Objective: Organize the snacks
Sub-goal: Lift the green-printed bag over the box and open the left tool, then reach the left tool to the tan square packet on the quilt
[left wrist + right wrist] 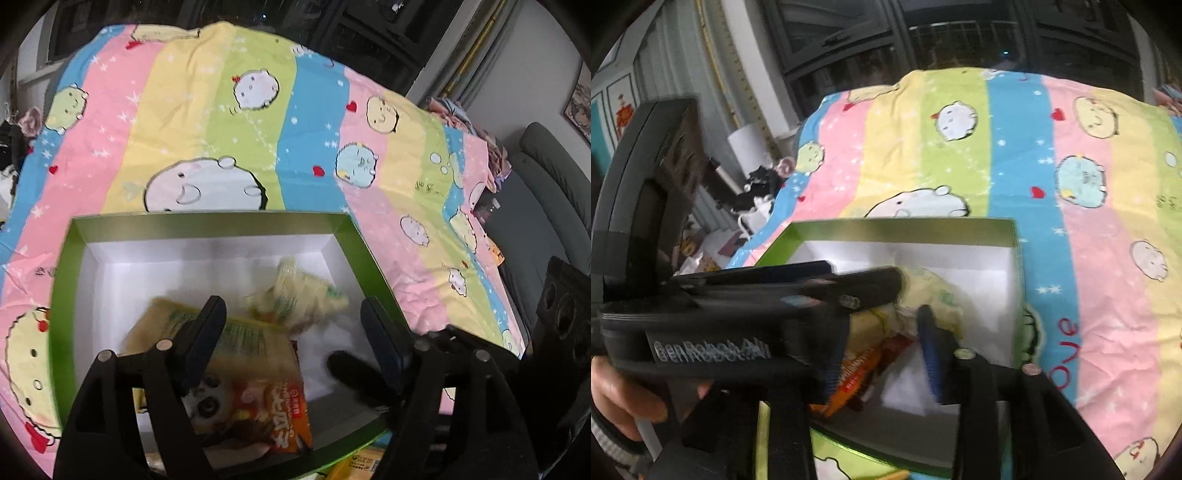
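Observation:
A green box [207, 223] with a white inside lies on the striped sheet. In it lies an orange and yellow snack packet with a panda on it [251, 373], and beyond that a blurred pale yellow packet [299, 291]. My left gripper [295, 328] hangs over the box, open, its fingers wide apart over the panda packet without pressing on it. From the right wrist, the box [901, 223] holds the pale packet [934, 295] and the orange packet [857, 369]. My right gripper [881, 343] is open above them, with the left gripper's black body [738, 295] crossing just to its left.
The sheet [240, 129] with cartoon faces covers the surface around the box. A grey sofa [546, 184] and a black speaker [565, 314] stand to the right. Yellow packets [362, 465] lie just outside the box's near edge. A hand [620, 398] grips the left tool.

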{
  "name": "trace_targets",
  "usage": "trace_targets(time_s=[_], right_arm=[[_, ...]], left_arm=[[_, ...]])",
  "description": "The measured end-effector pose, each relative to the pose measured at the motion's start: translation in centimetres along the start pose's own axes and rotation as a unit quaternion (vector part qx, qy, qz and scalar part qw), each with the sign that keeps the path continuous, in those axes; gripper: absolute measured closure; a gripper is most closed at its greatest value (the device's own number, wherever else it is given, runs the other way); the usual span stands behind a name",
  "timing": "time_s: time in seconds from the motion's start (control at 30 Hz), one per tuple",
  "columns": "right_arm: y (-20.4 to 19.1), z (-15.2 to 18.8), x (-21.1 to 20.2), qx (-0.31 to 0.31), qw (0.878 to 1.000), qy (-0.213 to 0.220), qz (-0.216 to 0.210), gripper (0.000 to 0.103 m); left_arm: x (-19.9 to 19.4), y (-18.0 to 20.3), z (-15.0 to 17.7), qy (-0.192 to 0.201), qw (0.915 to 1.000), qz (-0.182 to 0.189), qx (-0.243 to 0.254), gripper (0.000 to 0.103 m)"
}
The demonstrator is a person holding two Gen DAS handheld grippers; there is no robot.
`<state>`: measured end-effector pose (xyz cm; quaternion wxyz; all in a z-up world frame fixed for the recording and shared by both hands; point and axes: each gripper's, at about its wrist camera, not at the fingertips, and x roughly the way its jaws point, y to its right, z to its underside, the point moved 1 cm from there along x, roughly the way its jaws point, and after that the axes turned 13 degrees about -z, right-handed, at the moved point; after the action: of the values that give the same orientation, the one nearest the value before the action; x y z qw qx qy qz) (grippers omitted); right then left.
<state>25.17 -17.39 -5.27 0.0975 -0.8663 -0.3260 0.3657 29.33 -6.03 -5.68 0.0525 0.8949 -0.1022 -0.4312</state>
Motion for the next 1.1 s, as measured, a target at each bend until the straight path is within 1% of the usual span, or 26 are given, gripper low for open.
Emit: trace_targets(time_s=[0.03, 0.1, 0.17, 0.3, 0.47, 0.63, 0.87, 0.93, 1.1], right_arm=[[0.2, 0.0, -0.6, 0.003, 1.000, 0.005, 0.002, 0.056], [0.5, 0.2, -1.7, 0.011, 1.000, 0.013, 0.002, 0.056], [0.7, 0.6, -2.9, 0.016, 1.000, 0.019, 0.004, 0.056], [0.7, 2.0, -5.1, 0.022, 0.999, 0.024, 0.005, 0.053], [0.8, 4.5, -7.2, 0.046, 0.999, 0.028, 0.004, 0.052], [0.6, 7.1, -8.5, 0.071, 0.997, 0.023, 0.005, 0.052], [-1.0, 9.1, -9.7, 0.078, 0.997, 0.017, -0.004, 0.052], [-1.7, 9.6, -10.0, 0.075, 0.997, 0.016, -0.011, 0.052], [-3.9, 10.9, -9.8, 0.059, 0.998, 0.004, -0.031, 0.052]], left_arm=[[-0.5, -0.2, 0.0, 0.005, 1.0000, 0.000, -0.001, 0.026], [-1.5, -0.8, 0.2, 0.014, 0.9999, 0.003, -0.008, 0.026], [-2.5, -1.3, 0.4, 0.022, 0.9996, 0.007, -0.015, 0.024], [-4.7, -2.5, 1.5, 0.033, 0.9989, 0.012, -0.031, 0.023], [-7.1, -3.3, 4.2, 0.033, 0.9990, 0.001, -0.031, 0.022], [-8.8, -4.0, 7.6, 0.021, 0.9991, 0.007, -0.037, 0.022], [-11.9, -6.9, 10.9, 0.025, 0.9962, 0.018, -0.081, 0.022], [-12.8, -7.9, 11.7, 0.027, 0.9954, 0.014, -0.091, 0.019], [-14.5, -11.7, 14.9, 0.023, 0.9907, -0.017, -0.133, 0.019]])
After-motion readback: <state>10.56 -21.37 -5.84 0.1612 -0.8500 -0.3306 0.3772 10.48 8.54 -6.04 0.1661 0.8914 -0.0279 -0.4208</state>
